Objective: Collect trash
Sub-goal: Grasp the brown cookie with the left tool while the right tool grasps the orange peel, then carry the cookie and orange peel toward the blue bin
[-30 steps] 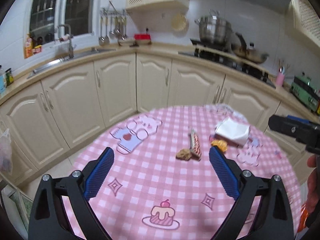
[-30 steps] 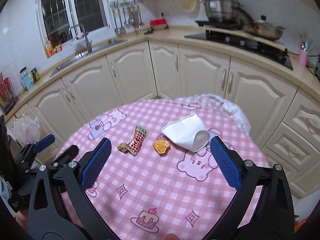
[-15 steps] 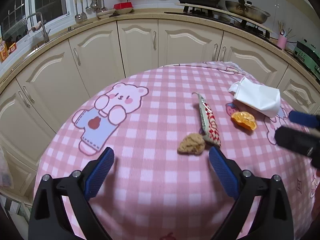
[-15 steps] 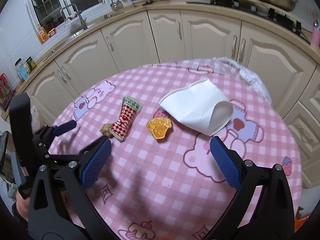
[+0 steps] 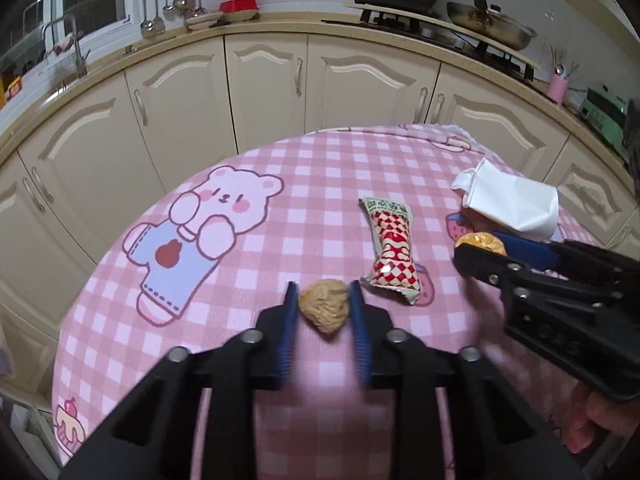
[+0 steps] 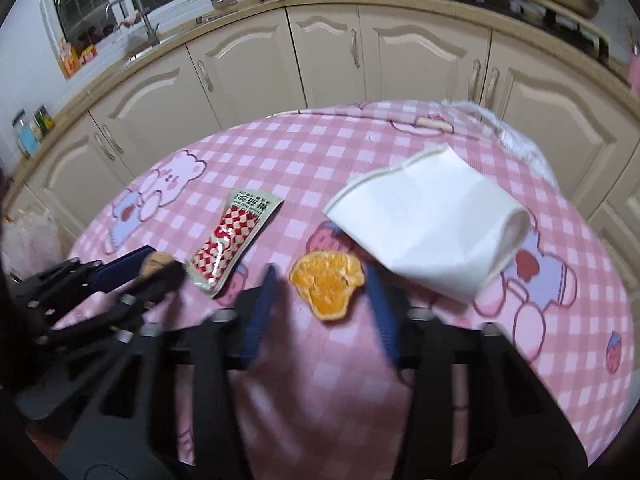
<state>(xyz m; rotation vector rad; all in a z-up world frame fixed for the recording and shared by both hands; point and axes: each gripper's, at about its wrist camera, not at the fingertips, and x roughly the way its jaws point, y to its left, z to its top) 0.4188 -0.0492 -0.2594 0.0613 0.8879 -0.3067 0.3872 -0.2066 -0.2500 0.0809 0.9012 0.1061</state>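
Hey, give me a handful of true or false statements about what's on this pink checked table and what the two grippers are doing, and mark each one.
1. The left gripper has the brown walnut-like lump between its closing jaws. True.
2. The right gripper is closing around the white paper cup. False: the orange peel lies between its jaws; the cup lies beside it.
3. The white paper cup stands upright. False: it lies flattened on its side.
4. A red and white checked wrapper lies between the brown lump and the orange peel. True.
5. The tablecloth is plain blue. False: it is pink checked with cartoon bears.
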